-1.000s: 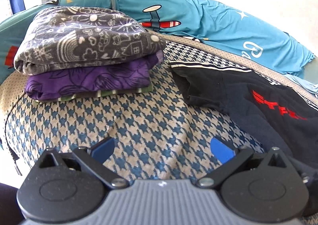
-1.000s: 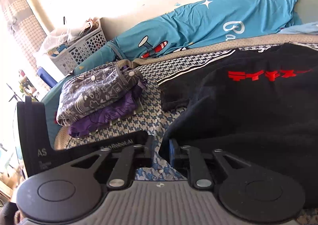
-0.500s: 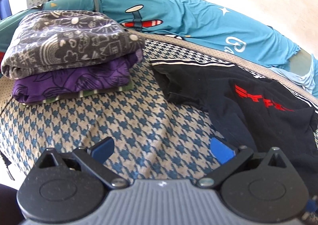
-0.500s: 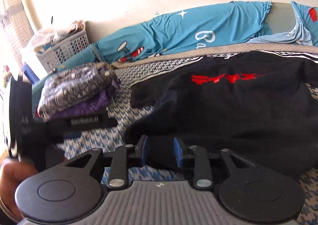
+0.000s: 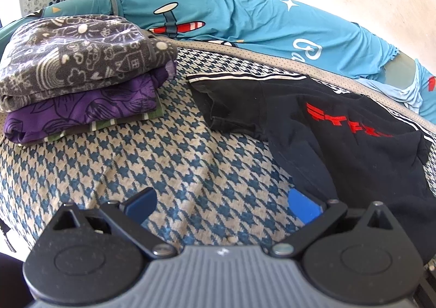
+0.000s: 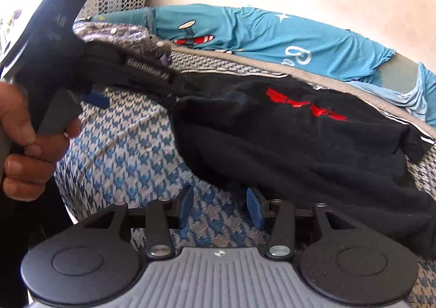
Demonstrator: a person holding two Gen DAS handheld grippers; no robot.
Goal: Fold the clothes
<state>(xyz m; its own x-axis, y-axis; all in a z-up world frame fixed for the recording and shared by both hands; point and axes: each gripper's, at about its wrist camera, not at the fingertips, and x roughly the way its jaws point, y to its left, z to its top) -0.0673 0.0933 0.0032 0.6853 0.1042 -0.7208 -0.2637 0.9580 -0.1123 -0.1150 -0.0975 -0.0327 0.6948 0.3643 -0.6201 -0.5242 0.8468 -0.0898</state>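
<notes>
One black shirt (image 5: 340, 144) lies rumpled, red lettering up.

I'm holding my left gripper (image 5: 222, 203) wide apart over the houndstooth cover (image 5: 169, 166), gripping nothing. The black shirt (image 5: 340, 144) (red print showing) is lying crumpled at right, its edge beside my right fingertip (image 5: 303, 206). Folded clothes (image 5: 81, 73) are sitting stacked at left.
</notes>
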